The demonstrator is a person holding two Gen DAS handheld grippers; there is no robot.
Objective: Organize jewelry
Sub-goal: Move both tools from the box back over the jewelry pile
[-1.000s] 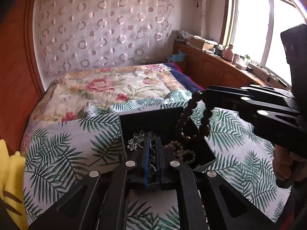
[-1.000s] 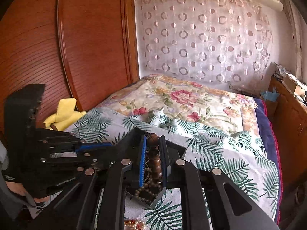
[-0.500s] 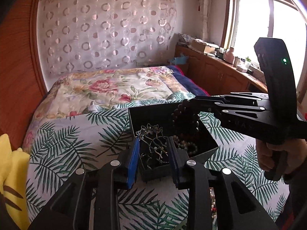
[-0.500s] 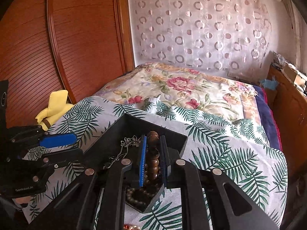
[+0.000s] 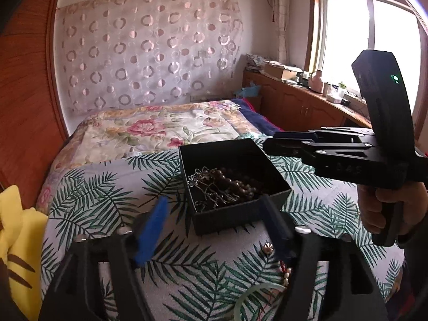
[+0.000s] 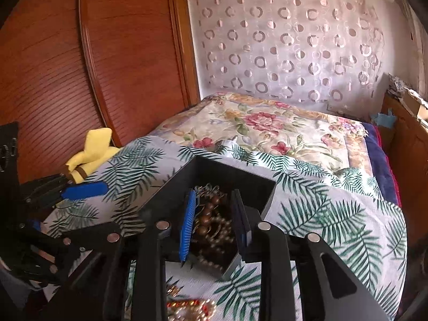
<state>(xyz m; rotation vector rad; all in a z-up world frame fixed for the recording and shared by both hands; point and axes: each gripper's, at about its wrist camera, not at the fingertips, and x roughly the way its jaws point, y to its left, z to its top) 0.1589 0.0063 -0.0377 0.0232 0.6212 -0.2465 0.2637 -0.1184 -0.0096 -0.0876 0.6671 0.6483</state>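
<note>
On the palm-leaf bedspread [image 5: 112, 187] sits a black open-top box [image 5: 235, 214], one corner toward the left wrist camera. Contents: a silver chain tangle [image 5: 208, 190] at the left side of the box, a brown bead bracelet [image 5: 232, 182] lying across it, and a pearl strand [image 6: 216, 243] seen from the right wrist view nearer the box's front corner.

Left gripper [image 5: 214, 227]: fingers spread wide, nothing between them. Blue pad of one finger [image 5: 152, 230] sits left of the box, the other finger at the box's near right corner; box front wall lies between them. Whether either finger touches the box cannot be told.

Right gripper [image 6: 214, 227]: fingers parted, empty, poised directly above the box interior, the beads visible in the gap below. In the left view it enters from the right, held by a hand [image 5: 382, 206], tips over the box's far right edge.

Loose on the bedspread in front of the box: a pale green bangle [image 5: 256, 297], a small pearl piece [image 5: 286, 272], and a red-and-gold bead piece [image 6: 192, 305], partly hidden by the gripper bodies.

Yellow plush toy [image 6: 91, 149] at the left bed edge, against the wooden wardrobe [image 6: 80, 67]. Floral quilt [image 6: 267, 128] beyond.
</note>
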